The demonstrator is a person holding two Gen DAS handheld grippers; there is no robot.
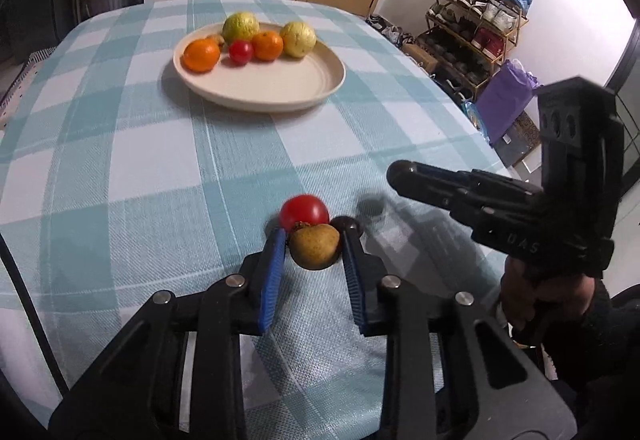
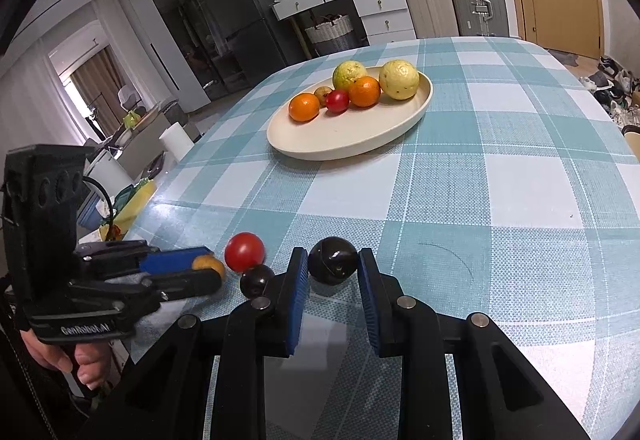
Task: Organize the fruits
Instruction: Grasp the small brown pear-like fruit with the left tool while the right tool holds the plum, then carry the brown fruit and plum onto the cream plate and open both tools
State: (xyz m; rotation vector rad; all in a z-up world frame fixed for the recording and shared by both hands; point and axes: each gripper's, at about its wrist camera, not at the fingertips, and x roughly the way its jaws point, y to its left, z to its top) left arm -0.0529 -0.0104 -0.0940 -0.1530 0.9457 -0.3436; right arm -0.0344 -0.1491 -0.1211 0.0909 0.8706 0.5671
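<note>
Here, your left tool (image 1: 314, 240) is closed onto a small yellow-brown fruit (image 1: 315, 246); both blue pads (image 1: 273, 272) press its sides, and the fruit sits low at the counter (image 1: 120, 167), whether resting on the cloth or just off it you cannot tell. The right wrist view shows the same grip from the side: left tool (image 2: 208, 266), the yellow-brown fruit (image 2: 208, 264) poking out between its fingertips.

A red tomato (image 1: 304, 211) lies on the counter just beyond that fruit, touching or nearly touching it. A dark plum (image 2: 257, 281) sits beside the tomato (image 2: 244, 252), close against the outer side of your right tool's left finger.

Your right tool (image 2: 333, 268) is clamped on a second dark round fruit (image 2: 333, 266), pads at either flank. The fruit appears to sit at the cloth; contact with the counter is not certain. In the left wrist view the right tool (image 1: 400, 175) shows side-on, fingertips drawn together, the fruit itself hidden from that angle.

Farther across the checked counter (image 2: 500, 179), well apart from both tools, stands a cream plate (image 2: 352, 147). On it: two yellow-green guavas (image 2: 399, 79), two oranges (image 2: 364, 91), a small red tomato (image 2: 337, 101) between the oranges, and a small brownish fruit (image 2: 322, 93) behind it. The near half of the plate is bare.
</note>
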